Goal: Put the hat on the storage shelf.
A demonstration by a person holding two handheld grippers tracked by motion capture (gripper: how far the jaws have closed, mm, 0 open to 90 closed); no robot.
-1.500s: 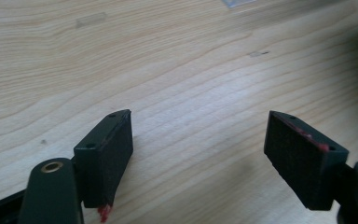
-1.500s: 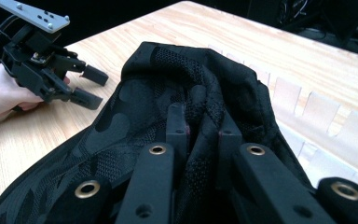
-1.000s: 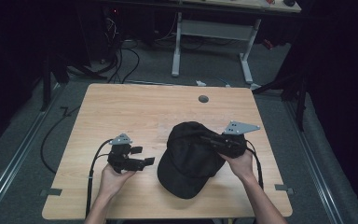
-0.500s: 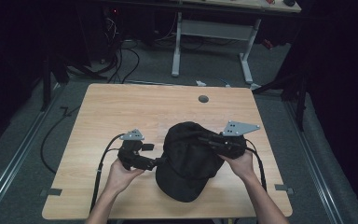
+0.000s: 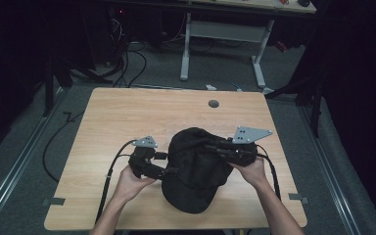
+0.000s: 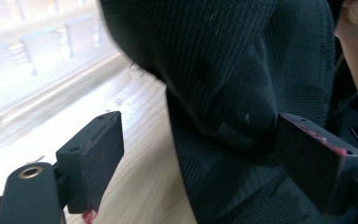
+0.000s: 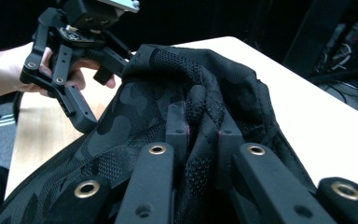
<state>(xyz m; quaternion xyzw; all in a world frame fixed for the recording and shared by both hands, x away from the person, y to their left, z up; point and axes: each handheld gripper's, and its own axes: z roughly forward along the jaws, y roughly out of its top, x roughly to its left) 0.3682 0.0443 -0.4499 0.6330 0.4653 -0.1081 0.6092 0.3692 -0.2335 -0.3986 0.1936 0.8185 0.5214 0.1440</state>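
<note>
Here, right claw (image 7: 204, 133) clenched on black cap (image 5: 196, 166) fabric — left claw (image 6: 200, 158) spread wide, apparently just touching cap edge.

Overhead light is falling on the wooden table (image 5: 127, 122) alone, leaving the floor and the room's edges sinking into near black. The high view is looking soft and grainy, and the black cap (image 5: 196, 166) is reading as a flat dark mass with little detail. In the left gripper view the tabletop is blowing out to white glare at the left, and the far background is smearing out of focus. In the right gripper view the cap's mesh weave is showing crisply, while the nearest jaw parts are blurring slightly.
</note>
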